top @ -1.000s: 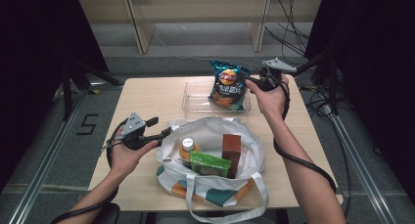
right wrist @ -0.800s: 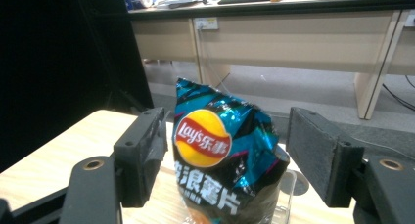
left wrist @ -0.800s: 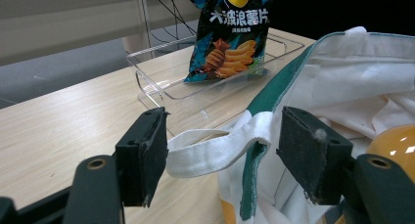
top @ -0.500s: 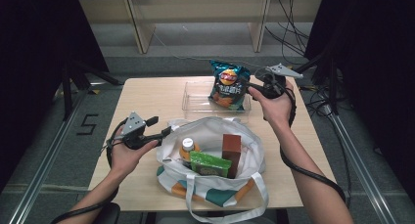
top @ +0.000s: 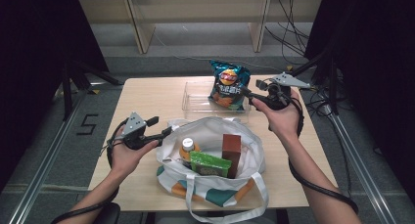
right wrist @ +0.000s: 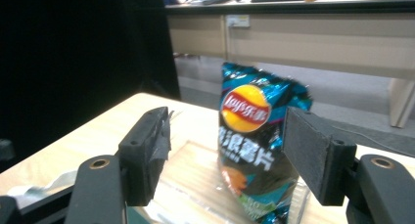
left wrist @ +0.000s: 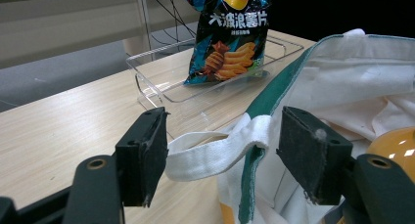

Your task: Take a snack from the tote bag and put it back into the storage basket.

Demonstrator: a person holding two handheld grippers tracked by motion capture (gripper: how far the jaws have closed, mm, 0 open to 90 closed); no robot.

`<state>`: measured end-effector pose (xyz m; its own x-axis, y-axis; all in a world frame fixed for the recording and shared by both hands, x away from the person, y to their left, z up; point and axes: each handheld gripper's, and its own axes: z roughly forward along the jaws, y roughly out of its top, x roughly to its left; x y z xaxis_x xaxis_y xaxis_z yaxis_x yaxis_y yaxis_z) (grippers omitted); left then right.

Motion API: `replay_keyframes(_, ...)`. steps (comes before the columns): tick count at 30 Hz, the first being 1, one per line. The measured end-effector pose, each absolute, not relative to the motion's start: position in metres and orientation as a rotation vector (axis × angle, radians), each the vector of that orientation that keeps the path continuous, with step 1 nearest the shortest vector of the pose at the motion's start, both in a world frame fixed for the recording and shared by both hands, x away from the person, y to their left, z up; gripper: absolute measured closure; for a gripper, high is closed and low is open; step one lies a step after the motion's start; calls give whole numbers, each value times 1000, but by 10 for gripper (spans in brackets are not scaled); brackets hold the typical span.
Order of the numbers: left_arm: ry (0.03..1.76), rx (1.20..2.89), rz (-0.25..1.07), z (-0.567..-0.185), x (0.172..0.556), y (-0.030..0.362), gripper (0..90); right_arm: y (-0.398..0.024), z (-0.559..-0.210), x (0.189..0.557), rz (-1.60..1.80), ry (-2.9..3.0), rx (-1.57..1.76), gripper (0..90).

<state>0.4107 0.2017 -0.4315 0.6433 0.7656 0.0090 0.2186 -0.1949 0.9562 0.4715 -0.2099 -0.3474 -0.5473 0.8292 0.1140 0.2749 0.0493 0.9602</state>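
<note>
A: What's the right gripper doing, upper right of the high view?

B: Jaws wide apart, just been closing a little, nothing gripped. Its tips sit just beside the chips bag, no contact that I can make out. In the right gripper view the bag stands beyond and between the two black pads, clear of both.

A: And where's the bag itself?

B: Upright in the clear plastic tray, top centre of the table, at the tray's right end. Blue-black pack w/ a yellow-red logo.

A: Left gripper?

B: Lower left of the high view, at the rim of the white tote bag. Jaws open; in the left gripper view the tote's white strap loops between the pads. It runs close to the left pad, can't tell if it touches; right pad's clear.

A: Inside the tote?

B: Orange bottle, green packet, brown box, centre-bottom of frame.
</note>
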Motion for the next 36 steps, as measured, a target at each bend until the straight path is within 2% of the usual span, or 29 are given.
replay_keyframes(36,808,1741,604,-432,411,200,343,-212,-369,400,1697,2062,974,344)
